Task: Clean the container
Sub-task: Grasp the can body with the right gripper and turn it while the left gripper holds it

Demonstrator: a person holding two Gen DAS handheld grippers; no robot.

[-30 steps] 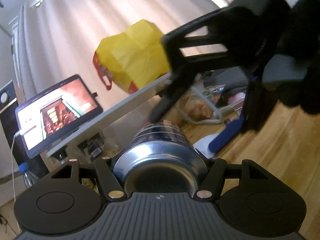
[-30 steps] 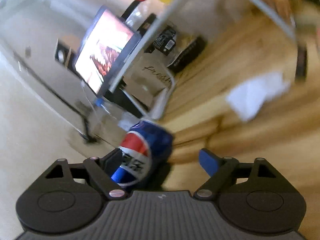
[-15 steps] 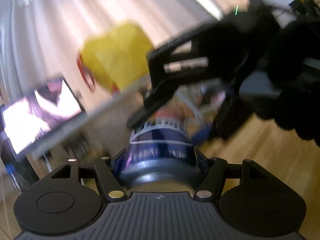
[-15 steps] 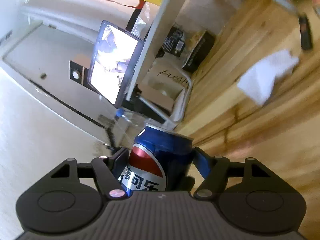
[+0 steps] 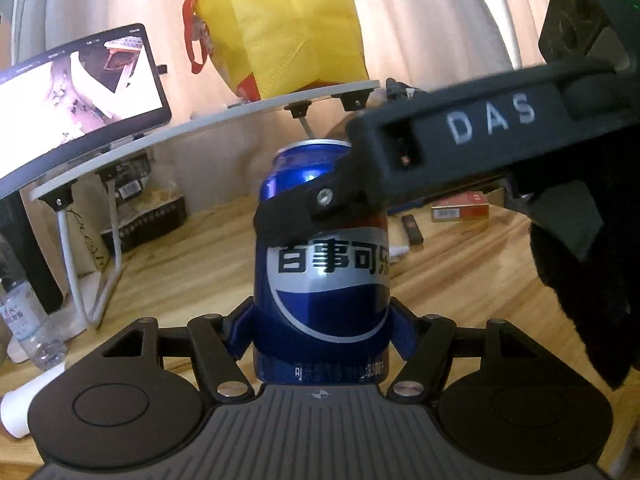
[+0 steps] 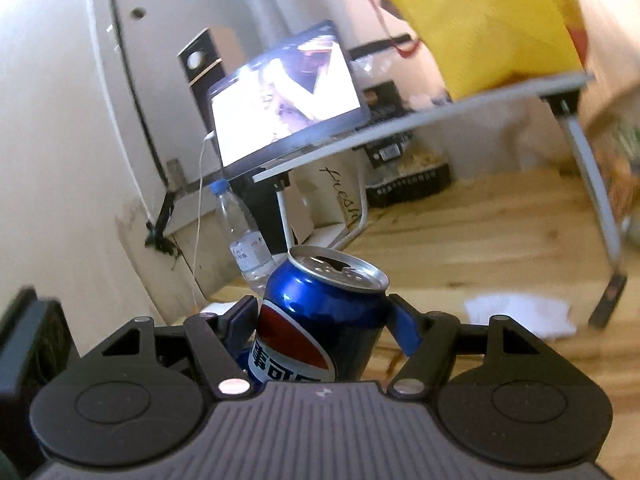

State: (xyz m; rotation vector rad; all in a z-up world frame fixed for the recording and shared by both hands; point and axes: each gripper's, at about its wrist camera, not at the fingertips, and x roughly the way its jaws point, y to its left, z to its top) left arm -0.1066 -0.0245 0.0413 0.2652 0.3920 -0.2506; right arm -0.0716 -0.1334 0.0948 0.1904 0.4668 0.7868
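A blue Pepsi can (image 5: pixel 324 280) stands upright above the wooden tabletop (image 5: pixel 180 272), held by both grippers. My left gripper (image 5: pixel 320 320) is shut on its lower half, the blue pads pressing on both sides. My right gripper (image 5: pixel 320 204) reaches in from the right and clasps the can near its top, one black finger crossing the label. In the right wrist view the same can (image 6: pixel 320 308) sits between the blue pads of the right gripper (image 6: pixel 320 320), and its opened silver lid faces up. A sleeve in black fleece shows at the right edge of the left wrist view.
A white lap desk (image 5: pixel 200 128) stands behind, bearing a lit tablet (image 5: pixel 76 88) and a yellow bag (image 5: pixel 288 28). A water bottle (image 6: pixel 246 244) stands at the left. A white tissue (image 6: pixel 520 314), a red pack (image 5: pixel 460 210) and a small black object (image 5: pixel 412 230) lie on the wood.
The can has swung from lying bottom-first toward the left camera to upright. My right gripper's fingers have closed on it. Both grippers have rolled and risen.
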